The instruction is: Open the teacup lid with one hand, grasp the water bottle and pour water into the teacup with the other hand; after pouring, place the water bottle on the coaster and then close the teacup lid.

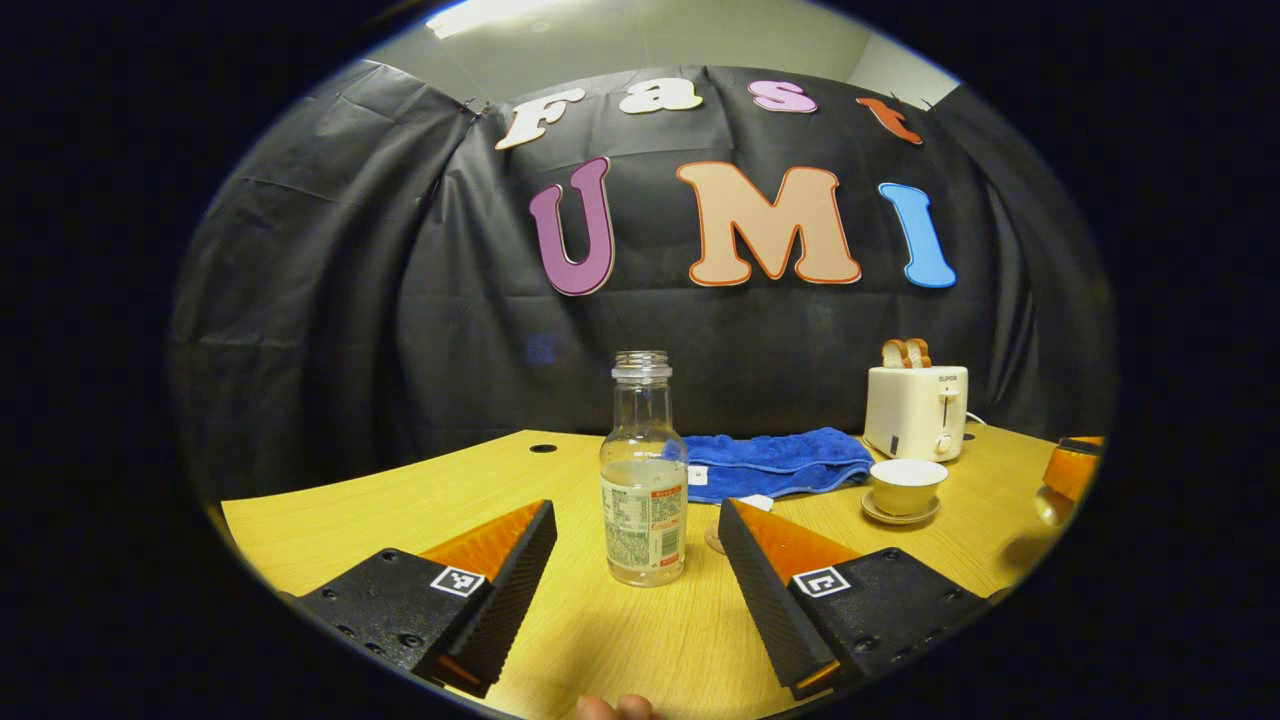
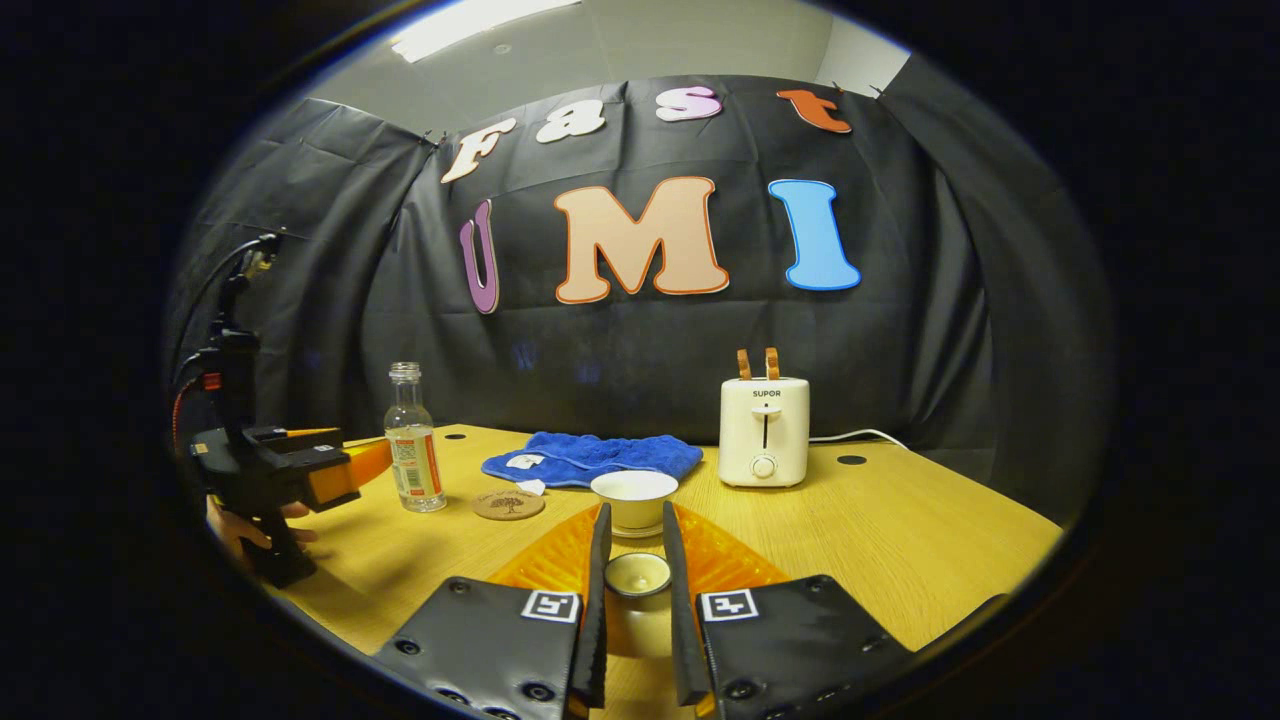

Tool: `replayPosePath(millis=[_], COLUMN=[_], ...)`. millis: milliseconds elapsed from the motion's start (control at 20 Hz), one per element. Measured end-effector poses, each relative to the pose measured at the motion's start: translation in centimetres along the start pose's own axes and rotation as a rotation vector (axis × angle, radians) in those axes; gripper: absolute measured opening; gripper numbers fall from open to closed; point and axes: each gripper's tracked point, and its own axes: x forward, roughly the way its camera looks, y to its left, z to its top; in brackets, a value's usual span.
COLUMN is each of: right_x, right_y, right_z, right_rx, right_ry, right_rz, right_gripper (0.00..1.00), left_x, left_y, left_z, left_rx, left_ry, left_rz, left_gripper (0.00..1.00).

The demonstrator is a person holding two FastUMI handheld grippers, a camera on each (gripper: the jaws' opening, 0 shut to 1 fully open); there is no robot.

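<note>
The desk (image 1: 350,510) is wide and yellow, and it carries all the things. A blue towel (image 1: 775,462) lies at the back, past both hand-held grippers. A white toaster (image 2: 764,431) with two bread slices stands behind the towel, to the right.

The left hand-held gripper (image 1: 637,545) has its fingers spread wide apart and holds nothing. The bottle (image 1: 643,475) stands upright on the desk right between those fingers, a bit ahead of them, and they do not touch it. It has no cap on and some water inside. In the right gripper view, this gripper (image 2: 345,468) is off to the left, just beside the bottle.

The right hand-held gripper (image 2: 635,575) is almost closed, with its fingers pressing on the lid (image 2: 637,573). The cup (image 2: 634,498) sits open on its saucer just ahead of those fingers. The round coaster (image 2: 509,504) lies flat between the cup and the bottle, ahead and to the left.
</note>
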Motion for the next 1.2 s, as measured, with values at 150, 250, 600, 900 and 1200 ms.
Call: replayPosePath(millis=[150,250,600,900,1200], right_x=[0.0,0.0,0.0,0.0,-0.2], right_y=[0.0,-0.1,-0.1,-0.1,0.1], right_z=[0.0,0.0,0.0,0.0,0.0], right_rx=[-0.001,-0.001,-0.001,-0.001,-0.001], right_ry=[0.000,-0.001,-0.001,-0.001,-0.001], right_rz=[-0.003,-0.008,-0.012,-0.013,-0.018], right_gripper=[0.29,0.30,0.30,0.30,0.29], left_x=[1.9,3.0,5.6,8.6,10.4], left_y=[0.4,0.4,0.3,-0.1,-0.8], left_z=[0.0,0.0,0.1,0.0,0.0], left_rx=[0.000,0.001,0.002,0.001,-0.002], left_ry=[0.001,0.001,-0.007,-0.003,0.000], left_rz=[0.006,0.002,-0.021,-0.043,-0.111], left_gripper=[0.95,0.95,0.95,0.95,0.74])
